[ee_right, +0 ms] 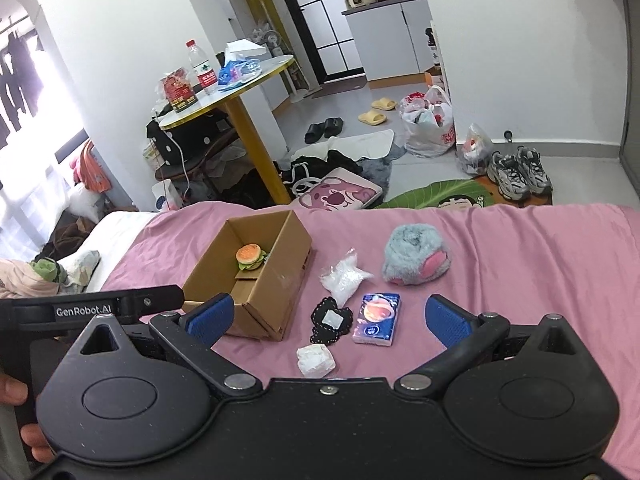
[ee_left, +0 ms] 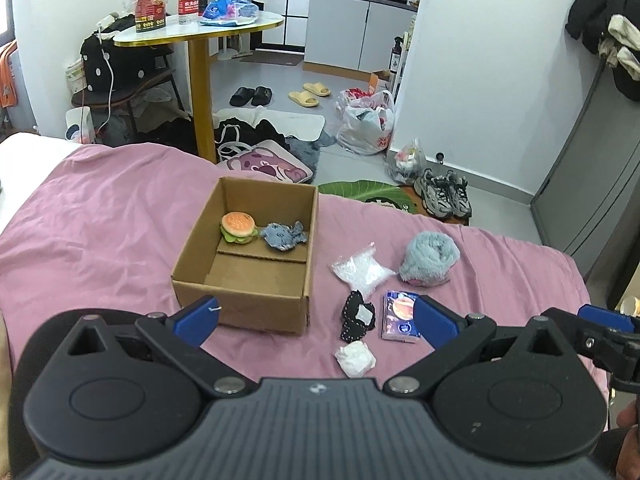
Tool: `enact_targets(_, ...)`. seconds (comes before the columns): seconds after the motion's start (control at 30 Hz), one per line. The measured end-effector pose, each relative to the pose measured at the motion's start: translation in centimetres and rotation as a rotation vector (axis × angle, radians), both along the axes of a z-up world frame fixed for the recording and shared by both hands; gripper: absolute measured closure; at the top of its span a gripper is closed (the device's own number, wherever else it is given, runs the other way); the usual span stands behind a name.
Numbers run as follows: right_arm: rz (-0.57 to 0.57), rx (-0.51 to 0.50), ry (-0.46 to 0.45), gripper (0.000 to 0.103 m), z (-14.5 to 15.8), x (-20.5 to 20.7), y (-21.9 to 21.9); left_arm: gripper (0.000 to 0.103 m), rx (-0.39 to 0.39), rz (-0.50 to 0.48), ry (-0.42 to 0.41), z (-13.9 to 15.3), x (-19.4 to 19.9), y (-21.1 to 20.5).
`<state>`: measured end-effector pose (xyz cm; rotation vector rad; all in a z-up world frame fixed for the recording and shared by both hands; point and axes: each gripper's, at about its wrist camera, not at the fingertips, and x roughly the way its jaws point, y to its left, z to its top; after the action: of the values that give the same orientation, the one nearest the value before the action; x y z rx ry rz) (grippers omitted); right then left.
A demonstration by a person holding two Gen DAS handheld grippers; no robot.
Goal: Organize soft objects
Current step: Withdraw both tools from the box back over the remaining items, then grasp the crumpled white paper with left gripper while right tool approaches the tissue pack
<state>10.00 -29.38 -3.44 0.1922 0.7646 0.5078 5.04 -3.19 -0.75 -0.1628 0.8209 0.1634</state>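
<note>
An open cardboard box [ee_left: 188, 264] [ee_right: 280, 280] stands on the pink bedspread. Inside it lie a burger plush [ee_left: 239, 227] [ee_right: 251, 256] and a small blue fish plush [ee_left: 283, 237]. Right of the box lie a fluffy grey-blue plush [ee_left: 429, 258] [ee_right: 416, 254], a clear bag of white beads [ee_left: 360, 270] [ee_right: 343, 276], a black dotted pouch [ee_left: 357, 315] [ee_right: 330, 320], a tissue pack [ee_left: 400, 316] [ee_right: 376, 319] and a white wad [ee_left: 355, 358] [ee_right: 315, 360]. My left gripper [ee_left: 316, 322] is open above the box's near wall. My right gripper [ee_right: 329, 320] is open over the small items, holding nothing.
The bed's far edge drops to a cluttered floor with a pink cushion [ee_right: 336, 196], bags [ee_left: 368, 120], sneakers [ee_right: 518, 172] and a leaf mat [ee_left: 368, 192]. A yellow-legged side table [ee_left: 200, 32] stands beyond the bed. A grey cabinet [ee_left: 592, 184] is at right.
</note>
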Motion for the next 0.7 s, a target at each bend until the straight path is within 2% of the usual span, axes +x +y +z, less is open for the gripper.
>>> enact_targets(0.23,-0.013,0.023,0.032,0.0,-1.8,-0.1,-0.4,0.001,0.018,-0.01,0.022,-1.7,0.4,-1.1)
enact_targets(0.53,-0.089,0.084,0.106,0.0,-5.0,0.7,-1.3,0.003,0.048,-0.055,0.085,-5.0,1.8,-2.5)
enact_targets(0.7,-0.138,0.08,0.133,0.0,-6.3,1.7,-1.6,0.006,0.047,-0.07,0.131,-7.1,3.3,-3.5)
